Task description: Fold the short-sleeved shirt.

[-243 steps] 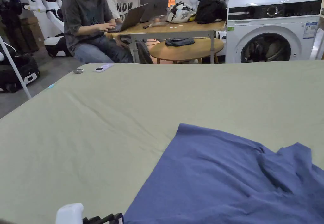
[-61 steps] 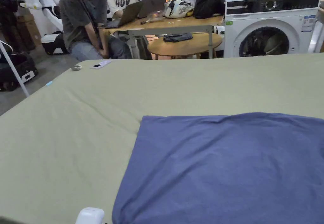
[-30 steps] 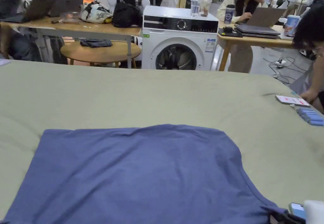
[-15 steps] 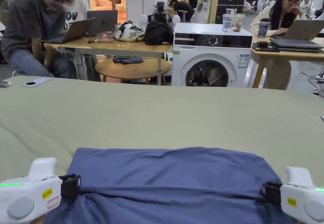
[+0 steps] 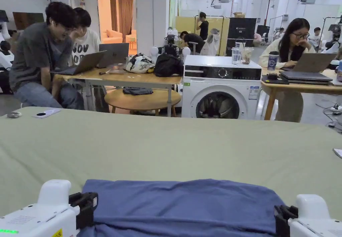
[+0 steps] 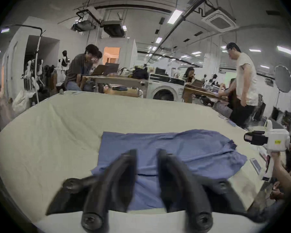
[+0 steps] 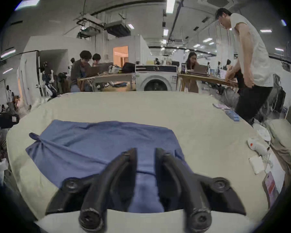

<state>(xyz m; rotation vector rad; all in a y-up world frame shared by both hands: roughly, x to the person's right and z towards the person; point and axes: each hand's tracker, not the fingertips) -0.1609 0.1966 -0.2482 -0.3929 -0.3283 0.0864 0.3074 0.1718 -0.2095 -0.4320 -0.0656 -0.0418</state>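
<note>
The shirt lies at the near edge of the green surface, with a broad bare stretch of cloth beyond it up to the far edge, where a washer stands. Left of the shirt the surface is open out to a small white device near the far-left corner; right of the shirt it is open out to a phone at the right edge.

The shirt is blue, spread wide, its far edge a soft, nearly straight fold line. In the left gripper view a sleeve sticks out at its right end; in the right gripper view a twisted corner rises at its left end.

The left gripper has its jaws apart with blue cloth seen between them, and whether they pinch it I cannot tell. The right gripper also has its jaws parted over the cloth, and a grip cannot be judged either. In the head view the left gripper sits at the shirt's left end and the right gripper at its right end.

Against half a second ago, the head camera has tipped up, so the shirt shows as a thinner band, and the bunched ridge of cloth then strung between the grippers is now out of sight at the bottom edge.
</note>
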